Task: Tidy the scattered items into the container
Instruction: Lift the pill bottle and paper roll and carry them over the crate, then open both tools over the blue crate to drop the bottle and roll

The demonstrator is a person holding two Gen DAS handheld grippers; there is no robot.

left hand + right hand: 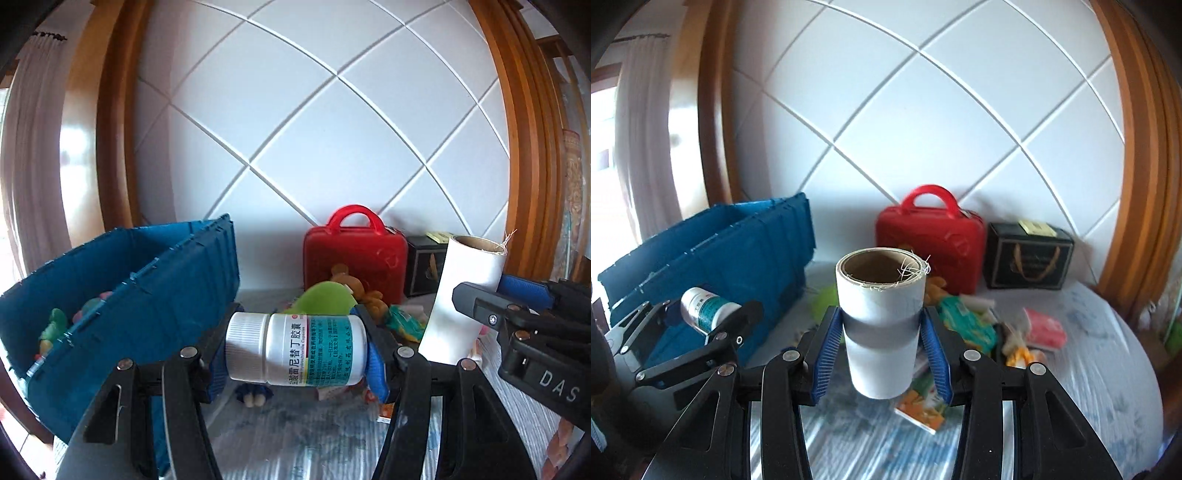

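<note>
My left gripper (297,332) is shut on a white pill bottle (295,349) with a teal label, held sideways above the bed. In the right wrist view the same bottle (707,308) shows at the left in the left gripper (713,314). My right gripper (881,325) is shut on a white roll (881,317) with a cardboard core, held upright between blue pads; the roll (461,291) also shows at the right of the left wrist view. The blue crate (122,295) stands open at the left, with toys inside; it also appears as the blue crate (713,254).
A red case (929,240) and a black box (1027,256) stand against the quilted white headboard. Plush toys, a green ball (325,299), green and pink packets (967,321) and an orange booklet (921,404) lie scattered on the striped bed cover.
</note>
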